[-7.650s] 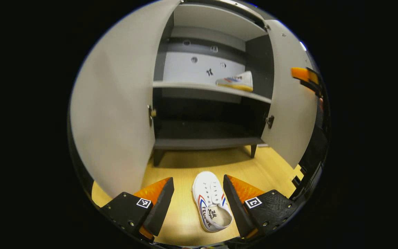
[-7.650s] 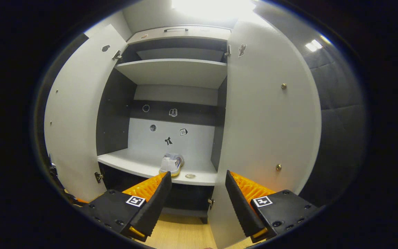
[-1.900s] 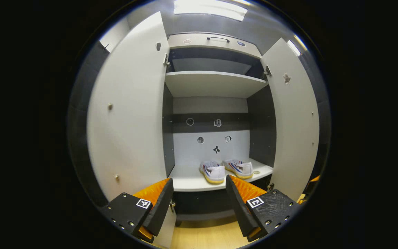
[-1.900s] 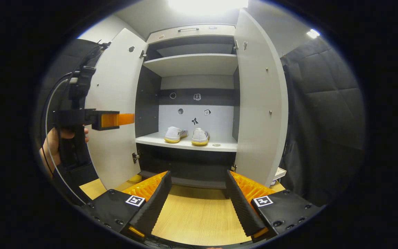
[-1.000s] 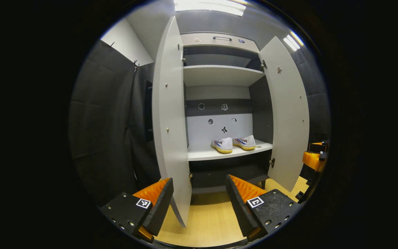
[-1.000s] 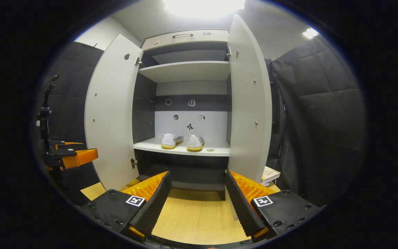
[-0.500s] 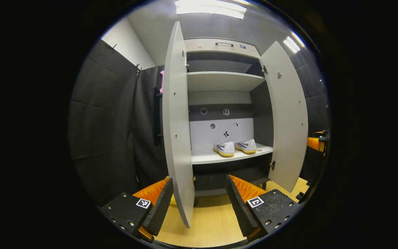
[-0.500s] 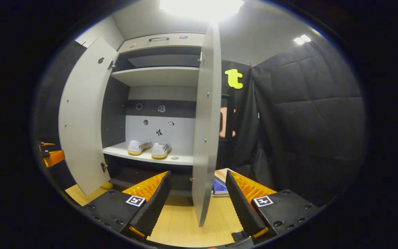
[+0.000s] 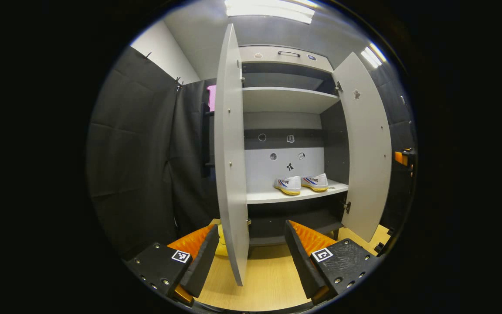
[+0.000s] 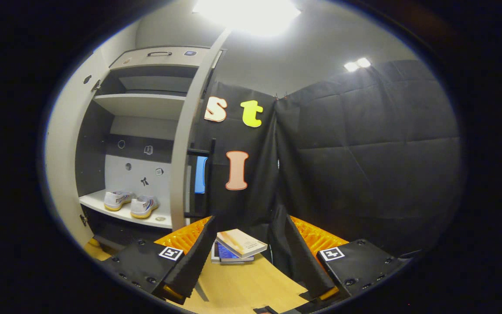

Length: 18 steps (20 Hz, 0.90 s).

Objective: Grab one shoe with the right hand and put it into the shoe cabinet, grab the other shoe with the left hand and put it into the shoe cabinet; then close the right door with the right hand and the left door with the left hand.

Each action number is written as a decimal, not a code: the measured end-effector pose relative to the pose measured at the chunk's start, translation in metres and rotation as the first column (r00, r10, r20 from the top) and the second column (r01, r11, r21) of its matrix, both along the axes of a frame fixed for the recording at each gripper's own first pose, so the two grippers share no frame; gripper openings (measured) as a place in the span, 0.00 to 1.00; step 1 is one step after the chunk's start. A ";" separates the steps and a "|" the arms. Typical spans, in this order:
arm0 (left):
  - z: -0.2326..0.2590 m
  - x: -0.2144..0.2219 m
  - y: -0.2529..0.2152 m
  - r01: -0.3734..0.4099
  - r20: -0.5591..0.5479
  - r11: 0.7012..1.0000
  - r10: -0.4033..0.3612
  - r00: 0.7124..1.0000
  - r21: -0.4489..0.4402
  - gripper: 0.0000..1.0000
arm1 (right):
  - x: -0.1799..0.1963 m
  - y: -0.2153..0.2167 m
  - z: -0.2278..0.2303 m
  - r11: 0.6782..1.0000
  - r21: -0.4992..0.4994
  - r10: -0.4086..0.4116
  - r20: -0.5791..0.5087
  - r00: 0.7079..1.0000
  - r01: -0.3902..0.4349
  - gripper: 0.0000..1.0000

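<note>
The shoe cabinet (image 9: 286,99) stands with both doors swung out. Two white shoes (image 9: 289,185) (image 9: 316,182) sit side by side on its middle shelf (image 9: 273,197). In the left gripper view the left door (image 9: 230,174) is seen edge-on, its lower edge between the fingers of my open left gripper (image 9: 251,257). The right door (image 9: 366,152) hangs open farther right. In the right gripper view the shoes (image 10: 118,199) (image 10: 144,206) lie left of the right door (image 10: 184,144), which is edge-on. My right gripper (image 10: 251,257) is open and empty, to the right of that door.
A stack of books (image 10: 239,245) lies on the wooden floor (image 10: 242,288) by the black booth wall (image 10: 364,165). A small yellow object (image 9: 221,244) sits on the floor behind the left door. The other gripper (image 9: 403,157) shows beyond the right door.
The right gripper view has swung to the right: the right door, between its fingers before, now stands left of them. The left gripper view has barely shifted. Both shoes stay on the shelf.
</note>
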<state>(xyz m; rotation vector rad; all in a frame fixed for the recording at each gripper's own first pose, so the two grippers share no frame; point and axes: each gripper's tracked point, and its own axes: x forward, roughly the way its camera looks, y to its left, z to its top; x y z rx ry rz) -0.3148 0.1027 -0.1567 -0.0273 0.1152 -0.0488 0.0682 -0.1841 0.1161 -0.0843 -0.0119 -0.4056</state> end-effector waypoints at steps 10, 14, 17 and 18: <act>-0.004 -0.008 0.051 -0.105 -0.003 0.994 0.105 0.994 0.004 0.82 | 0.036 -0.001 0.010 0.998 0.007 -0.060 0.004 0.998 0.060 0.95; -0.004 -0.003 0.060 -0.124 -0.004 0.992 0.124 0.992 -0.014 0.82 | 0.036 0.008 0.009 0.999 0.032 -0.034 0.005 0.999 0.034 0.92; -0.004 0.004 0.060 -0.122 0.006 0.992 0.122 0.992 -0.021 0.82 | 0.033 0.014 0.008 0.999 0.034 -0.031 0.003 1.000 0.030 0.94; -0.004 0.006 0.059 -0.119 0.004 0.993 0.119 0.993 -0.025 0.82 | 0.034 0.022 0.007 0.999 0.043 -0.007 0.003 1.000 0.007 0.94</act>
